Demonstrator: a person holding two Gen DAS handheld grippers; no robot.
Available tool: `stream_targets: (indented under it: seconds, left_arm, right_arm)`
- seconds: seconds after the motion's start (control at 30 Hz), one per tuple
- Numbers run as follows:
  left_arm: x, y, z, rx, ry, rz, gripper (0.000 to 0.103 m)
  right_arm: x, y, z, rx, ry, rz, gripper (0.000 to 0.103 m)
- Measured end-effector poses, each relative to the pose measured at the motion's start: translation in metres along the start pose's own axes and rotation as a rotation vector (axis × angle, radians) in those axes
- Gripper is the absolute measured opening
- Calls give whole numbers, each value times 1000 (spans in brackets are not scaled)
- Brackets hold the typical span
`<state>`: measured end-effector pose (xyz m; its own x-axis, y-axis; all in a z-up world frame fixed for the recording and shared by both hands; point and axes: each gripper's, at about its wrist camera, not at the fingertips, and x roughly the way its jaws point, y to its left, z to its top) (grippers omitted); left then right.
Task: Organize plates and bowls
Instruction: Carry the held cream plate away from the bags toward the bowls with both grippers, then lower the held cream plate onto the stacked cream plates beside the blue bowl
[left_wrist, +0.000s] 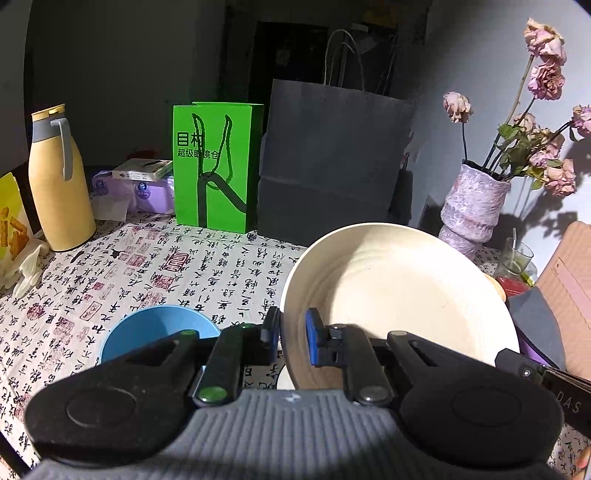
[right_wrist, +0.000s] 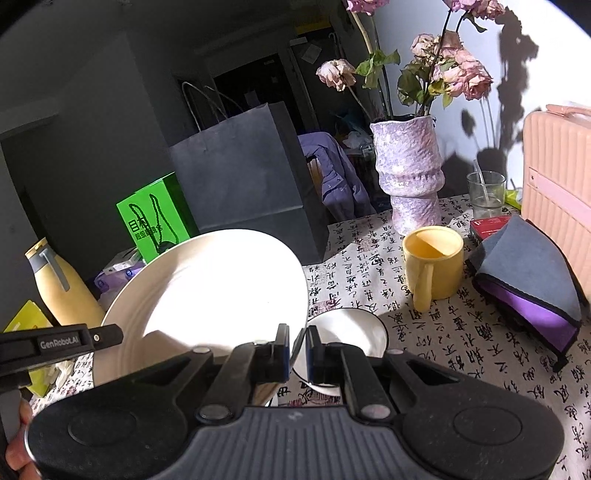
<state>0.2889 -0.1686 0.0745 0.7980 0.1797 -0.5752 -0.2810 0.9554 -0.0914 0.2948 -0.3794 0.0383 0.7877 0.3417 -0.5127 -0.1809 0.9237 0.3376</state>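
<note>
Above the patterned tablecloth (right_wrist: 461, 332), both grippers — left (left_wrist: 291, 338), right (right_wrist: 297, 350) — clamp opposite rim edges of a tilted cream plate (left_wrist: 399, 291). It looks mid-carry; next, level it onto the small white plate (right_wrist: 351, 332) or near the blue bowl (left_wrist: 155, 328).

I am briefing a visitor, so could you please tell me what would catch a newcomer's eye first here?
A large cream plate is held tilted above the calligraphy tablecloth, both grippers clamped on its near rim. Behind it stand a bright green bag and a lilac vase of wilted roses.
</note>
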Motion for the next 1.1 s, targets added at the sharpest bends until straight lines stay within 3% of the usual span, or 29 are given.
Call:
stream_targets:
  seconds: [1.1]
  left_arm:
    - [-70,54,-45,-85,-78,-74,15]
  right_arm:
    - [-61,38,-49,-43,-56,17,9]
